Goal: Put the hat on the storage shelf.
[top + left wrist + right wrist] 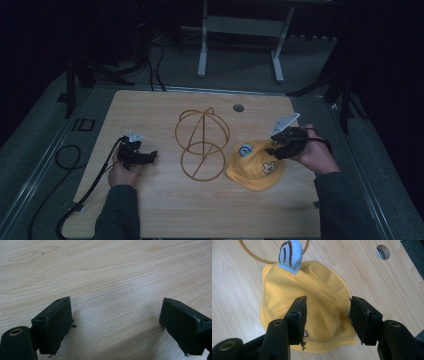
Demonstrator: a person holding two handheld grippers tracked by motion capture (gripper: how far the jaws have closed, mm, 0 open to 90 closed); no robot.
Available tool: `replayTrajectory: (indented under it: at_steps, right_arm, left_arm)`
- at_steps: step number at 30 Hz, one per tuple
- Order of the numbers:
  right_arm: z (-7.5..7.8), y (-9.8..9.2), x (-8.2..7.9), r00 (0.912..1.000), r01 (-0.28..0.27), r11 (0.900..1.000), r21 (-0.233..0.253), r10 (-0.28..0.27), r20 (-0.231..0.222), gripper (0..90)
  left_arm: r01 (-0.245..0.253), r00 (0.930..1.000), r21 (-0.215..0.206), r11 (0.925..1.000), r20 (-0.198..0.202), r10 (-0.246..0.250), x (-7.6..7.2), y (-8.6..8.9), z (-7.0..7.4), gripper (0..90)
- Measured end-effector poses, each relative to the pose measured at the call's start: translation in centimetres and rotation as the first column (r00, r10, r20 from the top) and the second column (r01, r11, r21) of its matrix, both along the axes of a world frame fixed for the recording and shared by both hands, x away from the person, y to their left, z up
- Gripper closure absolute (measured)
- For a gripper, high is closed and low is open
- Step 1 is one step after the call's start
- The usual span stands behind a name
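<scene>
At the left of the high view, the left gripper [150,155] rests low over the bare wooden table [150,210], and its own view shows both jaws spread wide with nothing between them but wood grain, so it is released and idle. It is well apart from everything else, so it cannot steady anything if the work slips. In the middle of the frame stands the gold wire stand [202,145], a round base ring with upright loops rising from it; it looks light, and a snagged brim or a nudge could tip it or skate it across the table. Just to its right, the yellow hat [255,167] lies on the table, its edge near the base ring, with a small blue ear [290,255] sticking up and a bear patch on the side. The right gripper [327,312] hangs over the hat's crown, jaws parted on either side of the cloth and not yet closed. The fabric is soft and slack, so a shallow pinch could catch a single fold and let the hat droop or slide free.
</scene>
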State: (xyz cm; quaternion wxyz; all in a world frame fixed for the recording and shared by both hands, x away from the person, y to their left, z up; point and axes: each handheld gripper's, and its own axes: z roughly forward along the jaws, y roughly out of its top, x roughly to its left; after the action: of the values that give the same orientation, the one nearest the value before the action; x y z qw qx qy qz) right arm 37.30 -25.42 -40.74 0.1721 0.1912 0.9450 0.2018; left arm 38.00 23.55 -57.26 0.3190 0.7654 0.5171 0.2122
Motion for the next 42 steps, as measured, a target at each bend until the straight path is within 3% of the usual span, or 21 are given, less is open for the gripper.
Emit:
replayTrajectory:
  at_steps: [8, 13, 16, 23, 28, 37, 42]
  right_arm:
    - [-0.3, 1.6, 1.5, 0.9983, -0.027, 0.998, -0.052, 0.024, -0.052, 41.3]
    - [-1.1, 2.9, 2.1, 0.9952, -0.064, 0.987, -0.146, 0.052, -0.082, 39.6]
    - [-1.6, 3.4, 2.2, 0.9936, -0.096, 0.972, -0.215, 0.081, -0.08, 44.3]
    - [-1.7, 3.6, 2.7, 0.9854, -0.145, 0.955, -0.259, 0.116, -0.124, 62.9]
    - [-1.2, 3.5, 2.7, 0.9819, -0.157, 0.951, -0.265, 0.121, -0.145, 74.9]
    - [0.0, 2.8, 2.4, 0.9802, -0.154, 0.965, -0.214, 0.121, -0.156, 76.8]
    - [0.8, 2.6, 2.3, 0.9821, -0.143, 0.965, -0.219, 0.111, -0.152, 77.0]
  left_arm:
    - [0.001, 1.0, 0.001, 1.0, 0.0, -0.001, 0.0, 0.0, 0.0, 11.1]
    - [0.0, 1.0, 0.0, 1.0, 0.001, 0.0, 0.0, 0.0, 0.0, 11.2]
    - [-0.001, 1.0, -0.001, 1.0, 0.001, 0.001, 0.0, 0.0, 0.0, 11.1]
    - [0.0, 1.0, -0.001, 1.0, 0.001, 0.0, 0.0, 0.0, 0.0, 11.1]
    - [0.0, 1.0, 0.0, 1.0, 0.001, 0.0, 0.0, 0.0, 0.0, 11.1]
    - [0.001, 1.0, 0.001, 1.0, 0.0, -0.001, 0.0, 0.0, 0.0, 11.1]
    - [0.001, 1.0, 0.001, 1.0, 0.0, -0.001, 0.0, 0.0, 0.0, 11.1]
